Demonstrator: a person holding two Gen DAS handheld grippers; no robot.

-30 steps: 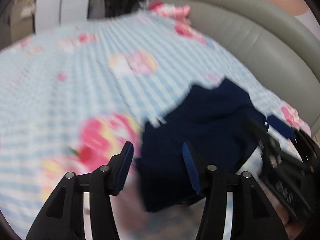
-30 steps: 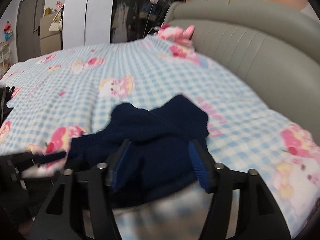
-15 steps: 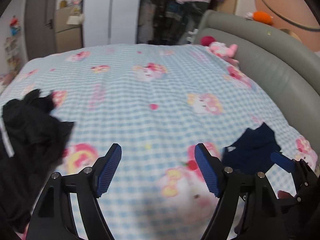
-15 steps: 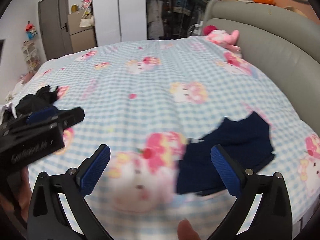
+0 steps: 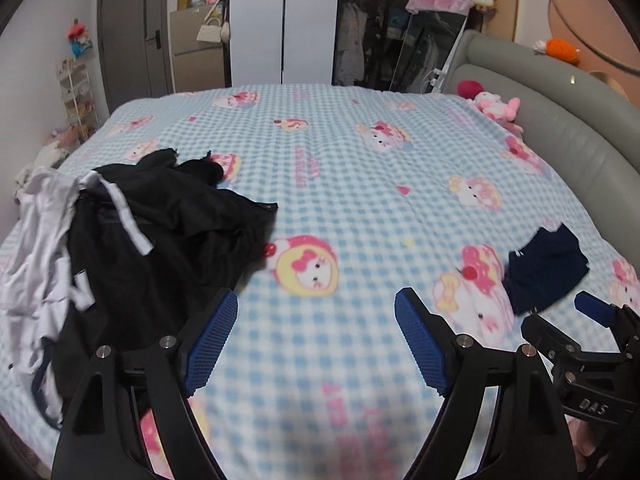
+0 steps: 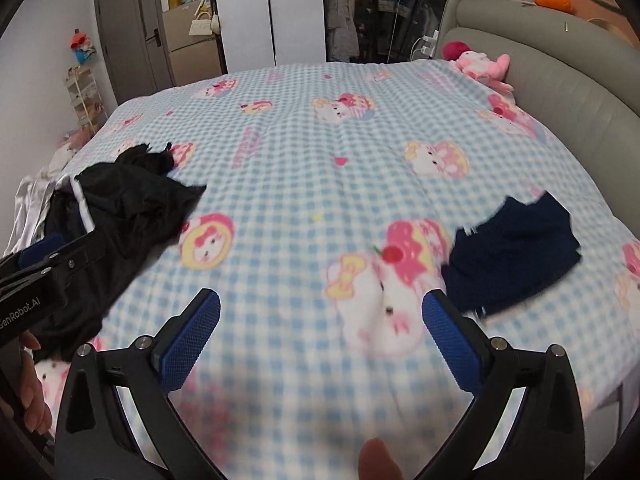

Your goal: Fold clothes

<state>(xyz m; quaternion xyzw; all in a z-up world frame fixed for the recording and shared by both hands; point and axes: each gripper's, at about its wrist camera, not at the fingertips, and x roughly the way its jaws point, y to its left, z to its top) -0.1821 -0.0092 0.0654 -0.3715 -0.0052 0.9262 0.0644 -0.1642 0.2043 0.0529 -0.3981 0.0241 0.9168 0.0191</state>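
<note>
Left tool (image 5: 316, 342) released, fingers wide apart, empty, above bed (image 5: 360, 168). Right tool (image 6: 320, 334) likewise spread, holding nothing. Folded navy garment (image 6: 512, 256) lies flat on bed, ahead and right of right tool; long axis hard to judge, edges blurred. Black clothes heap (image 5: 160, 232) with white garment (image 5: 36, 240) ahead-left of left tool, white piece cut off at frame edge.

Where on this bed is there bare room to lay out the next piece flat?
The widest bare stretch of bedspread runs down the middle, between the black clothes pile on the left and the folded navy garment by the right edge. The far half is also bare up to the pink plush toy. The near-left corner is crowded.
</note>
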